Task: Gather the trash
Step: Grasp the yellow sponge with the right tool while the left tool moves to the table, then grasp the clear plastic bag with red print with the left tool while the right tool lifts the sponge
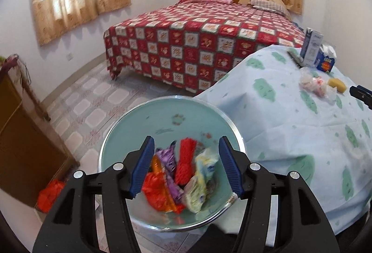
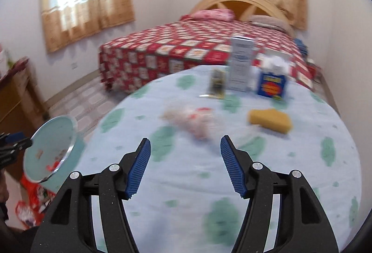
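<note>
A: Status on the trash run?

B: Left gripper (image 1: 186, 167) sits over the teal bin (image 1: 130, 127), jaws apart, nothing pinched. Wrappers (image 1: 181, 181) lie loose in the bin btw the pads: red, purple, yellow, orange. Looks like a drop just got made, judging by the pile.

A: And the right?

B: Right gripper (image 2: 184, 165) is over the table w/ the blue-green cloth (image 2: 186, 183), jaws also spread, empty. It points toward a crumpled clear plastic bag w/ red print (image 2: 193, 121), blurry in this view, lying ahead of the fingertips, not touching them.

A: So that's the next piece?

B: Prob. yes. It's the only obvious trash left on the cloth. The yellow sponge (image 2: 269, 120), blue carton (image 2: 272, 85), white box (image 2: 240, 64) and small dark packet (image 2: 217, 82) further back look like keepers, tho can't be sure.

A: What does the move need?

B: Go fwd and down, straddle the bag, close on a bunched part since thin film slips. Then carry left to the bin, which sits off the table's left edge.

A: Risk?

B: Grabbing cloth along w/ the bag.
</note>
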Available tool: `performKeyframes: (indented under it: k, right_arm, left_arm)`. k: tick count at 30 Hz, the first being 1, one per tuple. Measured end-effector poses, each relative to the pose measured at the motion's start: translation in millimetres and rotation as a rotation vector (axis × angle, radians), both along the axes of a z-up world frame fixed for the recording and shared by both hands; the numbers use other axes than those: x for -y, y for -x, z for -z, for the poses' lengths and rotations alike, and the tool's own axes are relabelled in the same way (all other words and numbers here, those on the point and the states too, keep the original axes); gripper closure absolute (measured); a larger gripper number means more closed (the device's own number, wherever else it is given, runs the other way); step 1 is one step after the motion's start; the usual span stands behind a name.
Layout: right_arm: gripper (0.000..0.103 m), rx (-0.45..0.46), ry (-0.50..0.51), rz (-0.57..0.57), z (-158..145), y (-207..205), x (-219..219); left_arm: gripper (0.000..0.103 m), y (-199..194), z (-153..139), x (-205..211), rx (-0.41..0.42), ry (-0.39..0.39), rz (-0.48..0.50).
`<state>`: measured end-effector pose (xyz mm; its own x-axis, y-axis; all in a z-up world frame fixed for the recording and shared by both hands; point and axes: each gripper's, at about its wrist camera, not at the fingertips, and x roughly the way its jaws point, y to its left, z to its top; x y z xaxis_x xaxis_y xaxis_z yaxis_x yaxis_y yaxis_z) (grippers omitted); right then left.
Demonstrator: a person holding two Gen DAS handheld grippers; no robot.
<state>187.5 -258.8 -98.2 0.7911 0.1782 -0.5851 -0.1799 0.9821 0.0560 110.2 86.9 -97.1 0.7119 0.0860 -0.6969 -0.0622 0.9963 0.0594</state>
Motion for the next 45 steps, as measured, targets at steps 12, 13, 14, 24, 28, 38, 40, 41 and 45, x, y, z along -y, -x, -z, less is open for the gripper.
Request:
performKeyframes:
  k: [12,13,14,24,28,38,40,41,45]
  right_arm:
    - [0.04,-0.067,0.159,0.135,20,-75,81]
    - [0.04,-0.081,0.158,0.132,23,-81,87]
    - [0.041,-0.093,0.157,0.134,25,-86,91]
    - [0.068,-0.252,0.115,0.045,52,-119,109]
    - [0.082,-0.235,0.074,0.032,45,-111,112]
    - [0.082,-0.158,-0.081,0.239,21,-40,180]
    - [0.082,-0.151,-0.097,0.26,21,-25,192]
    - [0.082,-0.149,-0.102,0.266,22,-19,195]
    - [0.082,-0.139,-0.114,0.281,27,0,205]
  left_arm:
    - [0.042,-94,3,82,0.002,0.023,0.021]
    - [0.042,-104,5,87,-0.002,0.014,0.021]
    - [0.042,-113,5,91,-0.004,0.007,0.013]
    - [0.042,-166,6,96,-0.026,-0.014,-0.041]
    - [0.042,-165,7,105,-0.038,-0.027,-0.021]
    - [0.042,-164,3,198,-0.038,-0.016,0.145]
    - [0.042,-166,5,221,-0.043,-0.021,0.181]
    - [0.042,-167,7,228,-0.046,-0.021,0.19]
    - [0.042,-167,15,256,-0.066,-0.016,0.227]
